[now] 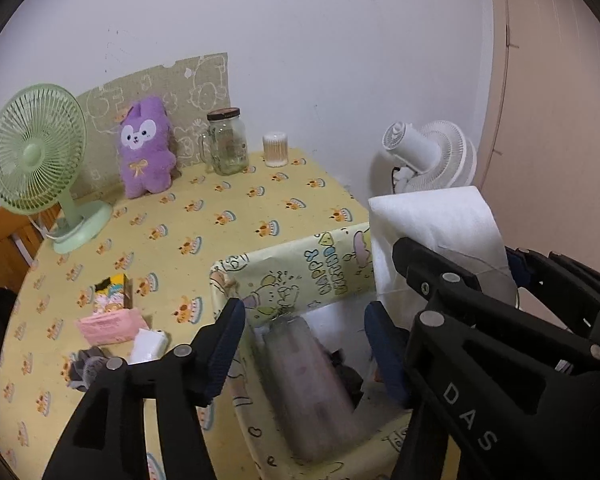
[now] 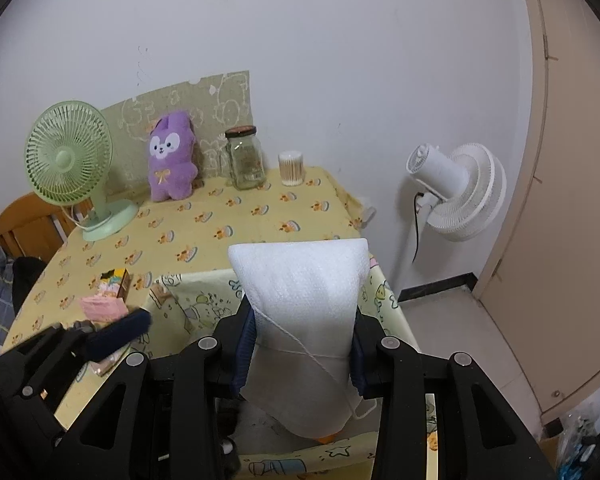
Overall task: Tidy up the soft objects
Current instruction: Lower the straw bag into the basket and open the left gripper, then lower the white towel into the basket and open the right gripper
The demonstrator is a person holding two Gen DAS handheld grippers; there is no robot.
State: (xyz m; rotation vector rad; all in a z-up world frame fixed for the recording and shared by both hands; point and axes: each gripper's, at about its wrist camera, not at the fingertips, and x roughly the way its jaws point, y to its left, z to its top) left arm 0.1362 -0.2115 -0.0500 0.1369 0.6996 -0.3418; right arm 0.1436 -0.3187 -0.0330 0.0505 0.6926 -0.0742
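My right gripper point(image 2: 300, 344) is shut on a rolled white foam sheet point(image 2: 300, 300), tied with thin string, and holds it upright over the yellow cartoon-print storage box point(image 2: 188, 300). In the left wrist view the roll point(image 1: 440, 232) stands at the box's right side, with the box point(image 1: 300, 276) below. My left gripper point(image 1: 304, 344) is open and empty above the box, which holds a grey-pink bundle point(image 1: 308, 380) and dark items. A purple plush rabbit point(image 1: 146, 146) sits at the table's back. A pink packet point(image 1: 108, 326) and grey cloth point(image 1: 86, 368) lie left of the box.
A green desk fan point(image 1: 36, 160), a glass jar point(image 1: 226, 142) and a cotton-swab tub point(image 1: 275, 150) stand on the yellow tablecloth point(image 1: 220, 216). A white floor fan point(image 2: 456, 192) stands right of the table. A small colourful box point(image 1: 114, 292) lies near the pink packet.
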